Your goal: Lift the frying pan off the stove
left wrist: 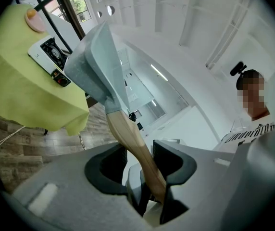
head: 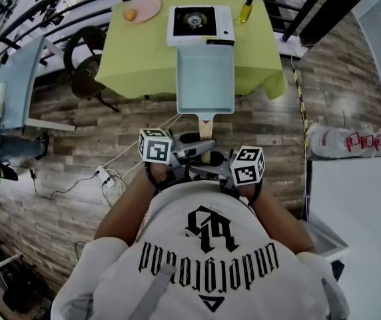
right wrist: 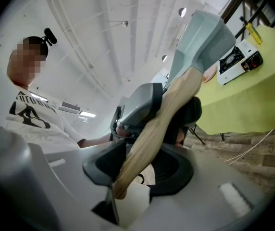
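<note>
A pale blue rectangular frying pan point(head: 205, 79) with a wooden handle point(head: 206, 121) hangs in the air in front of the table, off the white portable stove point(head: 200, 24). Both grippers grip the handle. My left gripper point(head: 196, 149) comes in from the left, my right gripper point(head: 207, 170) from the right, just below it. In the left gripper view the handle point(left wrist: 136, 141) runs between the jaws of the left gripper point(left wrist: 144, 159) up to the pan point(left wrist: 96, 61). In the right gripper view the handle point(right wrist: 159, 124) crosses the right gripper point(right wrist: 140, 166), pan point(right wrist: 205, 37) above.
The stove stands on a table with a lime-green cloth point(head: 144, 59), beside a pink plate point(head: 144, 7) with an orange fruit and a yellow bottle point(head: 246, 9). A black chair point(head: 87, 62) is left of the table, a white table point(head: 357, 205) at right, cables point(head: 110, 173) on the wooden floor.
</note>
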### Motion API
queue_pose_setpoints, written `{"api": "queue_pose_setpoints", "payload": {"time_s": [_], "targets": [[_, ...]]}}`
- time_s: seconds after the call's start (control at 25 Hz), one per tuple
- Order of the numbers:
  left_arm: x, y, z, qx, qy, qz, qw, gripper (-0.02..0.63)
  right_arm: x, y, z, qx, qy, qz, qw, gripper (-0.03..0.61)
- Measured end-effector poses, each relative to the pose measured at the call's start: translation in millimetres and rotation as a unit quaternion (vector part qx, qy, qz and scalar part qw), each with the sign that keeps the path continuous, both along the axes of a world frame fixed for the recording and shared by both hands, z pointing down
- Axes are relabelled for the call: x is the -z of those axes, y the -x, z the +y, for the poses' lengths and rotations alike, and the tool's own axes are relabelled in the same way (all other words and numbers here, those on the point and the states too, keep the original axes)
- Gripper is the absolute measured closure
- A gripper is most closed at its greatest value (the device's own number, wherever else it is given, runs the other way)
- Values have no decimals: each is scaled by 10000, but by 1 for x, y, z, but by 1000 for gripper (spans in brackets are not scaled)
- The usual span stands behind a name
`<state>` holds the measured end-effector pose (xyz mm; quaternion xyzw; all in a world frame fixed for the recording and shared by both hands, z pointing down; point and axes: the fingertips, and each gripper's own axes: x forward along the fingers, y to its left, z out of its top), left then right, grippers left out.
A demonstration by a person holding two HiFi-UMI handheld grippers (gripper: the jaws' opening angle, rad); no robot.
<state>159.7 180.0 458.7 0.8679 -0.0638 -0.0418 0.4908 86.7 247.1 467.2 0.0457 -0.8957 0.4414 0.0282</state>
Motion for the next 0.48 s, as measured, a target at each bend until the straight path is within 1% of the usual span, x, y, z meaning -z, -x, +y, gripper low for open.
{"api": "queue_pose_setpoints", "payload": {"time_s": [0.48], "targets": [[2, -2, 0, -113, -39, -14, 9999, 430, 0, 0, -2, -85, -6, -5, 10000, 420]]}}
